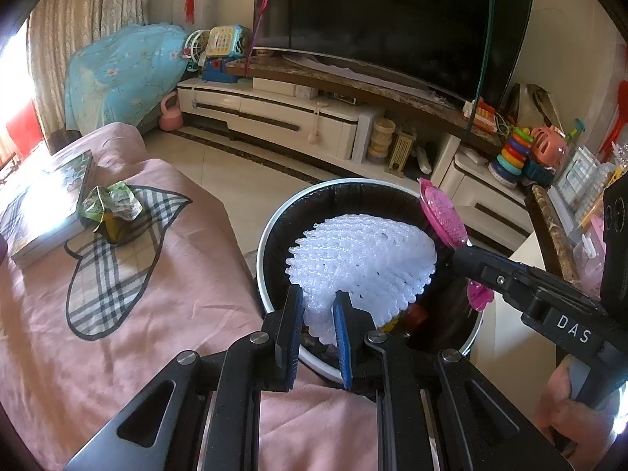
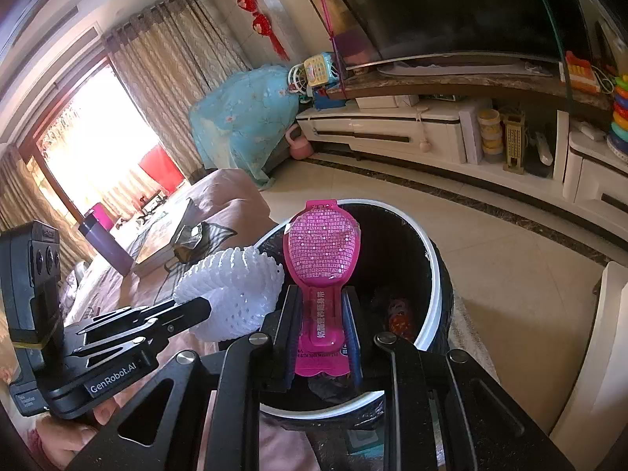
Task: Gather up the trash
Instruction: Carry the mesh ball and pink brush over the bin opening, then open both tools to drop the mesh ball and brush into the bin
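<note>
The foam net (image 1: 363, 263), a white mesh sleeve of soft, puffy plastic foam with a honeycomb weave and scalloped edges, is clamped at its near end between the pads of the left gripper (image 1: 318, 314). It fans out ahead of those fingers, its long axis running forward along them and slightly upward, the wide rounded end pointing away from the gripper and hanging over the open mouth of the trash bin (image 1: 274, 227). Seen from the right wrist, the same net (image 2: 231, 286) juts out to the left of the right gripper, just above the bin's near rim.

The right gripper (image 2: 322, 318) is closed on a pink packet (image 2: 322, 243), a glossy plastic pouch shaped like a spoon or paddle. Its narrow flat stem, printed with white characters, sits between the pads; its broad oval head, covered in a fine glittery grid, stands straight ahead of the fingers and tilts up. The long axis follows the fingers. From the left wrist the packet (image 1: 443, 212) shows edge-on to the right of the net, over the far right side of the bin.

The bin (image 2: 431, 329) is round, with a white rim and a black liner, and some coloured scraps lie at the bottom. It stands directly below and ahead of both grippers, beside a pink blanket (image 1: 157, 314) left of the left gripper. On the blanket, well forward and left, lie a checked cloth (image 1: 114, 271), a crumpled green wrapper (image 1: 112, 208) and a book (image 1: 47, 204).
</note>
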The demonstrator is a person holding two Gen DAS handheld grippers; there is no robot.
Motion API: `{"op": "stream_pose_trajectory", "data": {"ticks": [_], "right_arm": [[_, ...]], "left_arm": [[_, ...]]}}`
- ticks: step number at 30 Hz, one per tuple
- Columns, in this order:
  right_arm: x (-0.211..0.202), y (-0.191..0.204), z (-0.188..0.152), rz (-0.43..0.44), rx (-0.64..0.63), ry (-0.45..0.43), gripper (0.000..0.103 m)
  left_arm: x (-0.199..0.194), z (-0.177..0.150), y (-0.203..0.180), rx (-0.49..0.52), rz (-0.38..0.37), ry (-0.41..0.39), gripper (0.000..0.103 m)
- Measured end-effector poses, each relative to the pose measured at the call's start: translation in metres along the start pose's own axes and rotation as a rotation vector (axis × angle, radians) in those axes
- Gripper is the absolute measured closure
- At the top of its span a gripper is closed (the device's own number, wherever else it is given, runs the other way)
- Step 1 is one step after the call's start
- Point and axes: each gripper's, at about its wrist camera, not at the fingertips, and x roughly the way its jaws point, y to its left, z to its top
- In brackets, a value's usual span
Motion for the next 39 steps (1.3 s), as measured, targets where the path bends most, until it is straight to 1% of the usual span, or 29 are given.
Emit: {"op": "stream_pose_trajectory", "data": {"ticks": [15, 23, 24, 25, 26, 27, 28, 30, 31, 32, 34, 35, 37, 38, 39], "right_arm": [[0.009, 0.0, 0.005, -0.017, -0.016, 0.021, 0.083], [0.013, -0.001, 0.009, -0.025, -0.017, 0.043, 0.082], [0.014, -0.002, 0.009, -0.023, -0.017, 0.048, 0.081], [0.014, -0.003, 0.01, -0.02, -0.014, 0.052, 0.079], [0.014, -0.003, 0.011, -0.018, -0.01, 0.054, 0.079], [0.014, -0.003, 0.012, -0.015, -0.006, 0.052, 0.079], [0.012, -0.004, 0.013, -0.013, 0.0, 0.051, 0.077], [0.007, -0.004, 0.013, -0.01, 0.011, 0.038, 0.07], [0.004, -0.004, 0.012, -0.006, 0.016, 0.03, 0.057], [0.001, -0.004, 0.011, 0.0, 0.023, 0.022, 0.052], [-0.004, -0.002, 0.008, 0.006, 0.032, 0.012, 0.049], [-0.008, 0.0, 0.006, 0.01, 0.036, 0.005, 0.046], [-0.017, 0.004, 0.002, 0.02, 0.047, -0.012, 0.027], [-0.024, 0.006, -0.002, 0.024, 0.056, -0.028, 0.021], [-0.028, 0.008, -0.005, 0.027, 0.061, -0.039, 0.021]], "left_arm": [[0.007, 0.005, -0.002, 0.0, 0.014, 0.02, 0.088], [0.005, 0.008, -0.004, 0.001, 0.011, 0.019, 0.083], [0.005, 0.009, -0.004, 0.001, 0.009, 0.02, 0.079], [0.004, 0.009, -0.004, 0.0, 0.008, 0.021, 0.071], [0.001, 0.009, -0.004, -0.001, 0.007, 0.017, 0.066], [-0.002, 0.008, -0.004, -0.002, 0.008, 0.008, 0.056], [-0.006, 0.007, -0.003, -0.003, 0.012, -0.005, 0.05], [-0.012, 0.005, 0.0, -0.008, 0.019, -0.014, 0.045], [-0.014, 0.003, 0.002, -0.014, 0.017, -0.013, 0.044], [-0.018, 0.0, 0.005, -0.023, 0.015, -0.013, 0.043], [-0.025, -0.007, 0.01, -0.037, 0.011, -0.015, 0.038], [-0.028, -0.01, 0.012, -0.043, 0.009, -0.016, 0.037], [-0.039, -0.019, 0.019, -0.062, 0.009, -0.02, 0.033], [-0.046, -0.026, 0.022, -0.078, 0.006, -0.021, 0.032], [-0.053, -0.033, 0.026, -0.095, 0.002, -0.028, 0.029]]}}
